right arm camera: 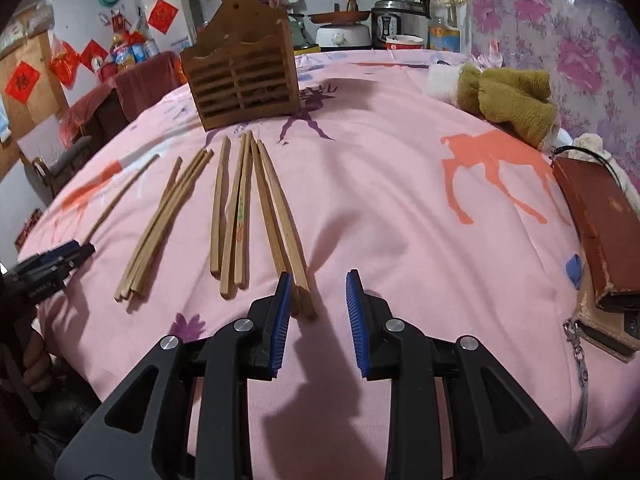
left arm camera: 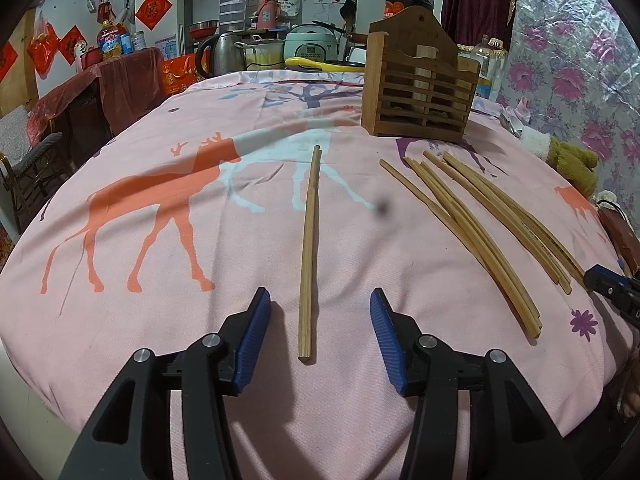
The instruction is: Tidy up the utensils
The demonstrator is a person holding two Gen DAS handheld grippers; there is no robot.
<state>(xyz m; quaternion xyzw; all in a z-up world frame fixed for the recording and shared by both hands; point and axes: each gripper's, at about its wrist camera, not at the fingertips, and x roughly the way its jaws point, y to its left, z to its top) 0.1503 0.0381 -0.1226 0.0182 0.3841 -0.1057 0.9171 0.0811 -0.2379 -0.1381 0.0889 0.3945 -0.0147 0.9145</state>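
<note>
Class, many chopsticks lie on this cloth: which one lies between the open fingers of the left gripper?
The lone chopstick, apart to the left of the bunched chopsticks, pointing toward the wooden holder.

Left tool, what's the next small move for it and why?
Probably ease the left tool forward and down, then close on the lone chopstick. Its jaws stand open, the near end of that stick lies between them on the tablecloth, apart from the other chopsticks, and the wooden holder waits beyond.
</note>
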